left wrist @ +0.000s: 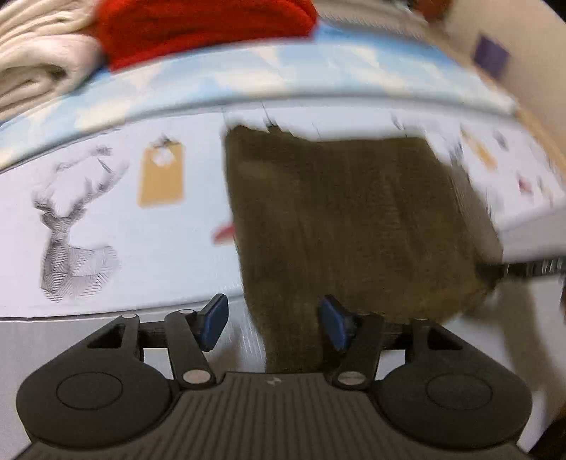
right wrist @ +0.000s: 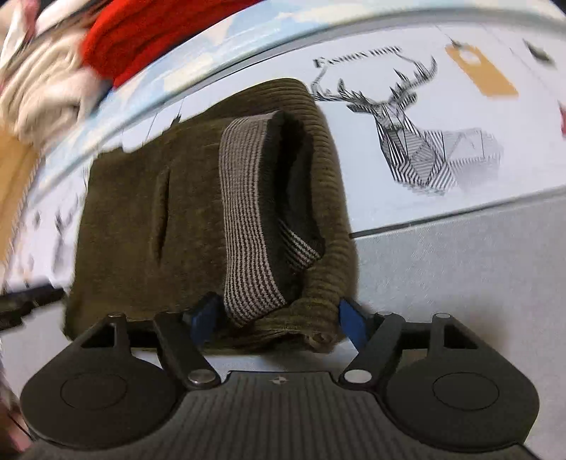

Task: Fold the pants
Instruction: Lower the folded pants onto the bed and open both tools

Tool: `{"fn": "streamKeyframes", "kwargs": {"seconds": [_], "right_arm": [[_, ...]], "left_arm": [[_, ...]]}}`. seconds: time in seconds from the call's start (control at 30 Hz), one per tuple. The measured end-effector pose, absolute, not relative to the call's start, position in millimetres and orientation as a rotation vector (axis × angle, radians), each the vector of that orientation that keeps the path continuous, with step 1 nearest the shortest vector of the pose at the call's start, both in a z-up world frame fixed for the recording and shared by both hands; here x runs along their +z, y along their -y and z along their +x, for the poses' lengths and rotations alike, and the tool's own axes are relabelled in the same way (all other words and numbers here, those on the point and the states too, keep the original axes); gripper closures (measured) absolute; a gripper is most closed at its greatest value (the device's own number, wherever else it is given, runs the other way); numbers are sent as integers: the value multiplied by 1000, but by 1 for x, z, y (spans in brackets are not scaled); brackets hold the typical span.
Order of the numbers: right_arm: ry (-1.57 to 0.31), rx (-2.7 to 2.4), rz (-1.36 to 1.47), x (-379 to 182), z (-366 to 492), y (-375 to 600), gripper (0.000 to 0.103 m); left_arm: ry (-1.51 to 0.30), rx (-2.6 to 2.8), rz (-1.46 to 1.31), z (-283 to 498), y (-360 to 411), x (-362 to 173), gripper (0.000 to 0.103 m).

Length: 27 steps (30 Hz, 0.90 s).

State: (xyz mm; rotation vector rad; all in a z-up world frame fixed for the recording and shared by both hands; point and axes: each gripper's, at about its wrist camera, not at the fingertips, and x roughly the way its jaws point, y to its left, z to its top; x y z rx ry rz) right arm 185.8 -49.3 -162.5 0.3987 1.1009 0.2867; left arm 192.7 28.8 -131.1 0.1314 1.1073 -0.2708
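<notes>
1. The left tool (left wrist: 273, 323) is standing wide, gripping nothing; the olive pants (left wrist: 353, 226) are lying folded on the printed surface (left wrist: 106, 247), just ahead of it.
2. The right tool (right wrist: 279, 323) is also spread wide, its blue pads on both sides of the pants' near edge; whether they are pressing it I cannot tell.
3. Only the right wrist view is showing the striped waistband (right wrist: 244, 212); red cloth (left wrist: 198, 32) and cream cloth (left wrist: 35, 63) are lying behind.

Both wrist views close, low, facing pants (left wrist: 353, 226) (right wrist: 212, 198) from opposite sides
</notes>
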Motion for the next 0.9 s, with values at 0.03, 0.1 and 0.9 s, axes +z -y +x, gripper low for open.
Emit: {"fn": "streamKeyframes", "kwargs": {"seconds": [0.03,0.1,0.9], "right_arm": [[-1098,280,351,-162,185,46,21],[-1107,267,318,-159,183,43,21],[-561,89,244,-20,4,40,1]], "left_arm": [[-1129,-279,149,192,-28,-144,37],[-1103,-253,143,191,-33,-141,33],[-827,-65,31,26,-29,-23,1]]}}
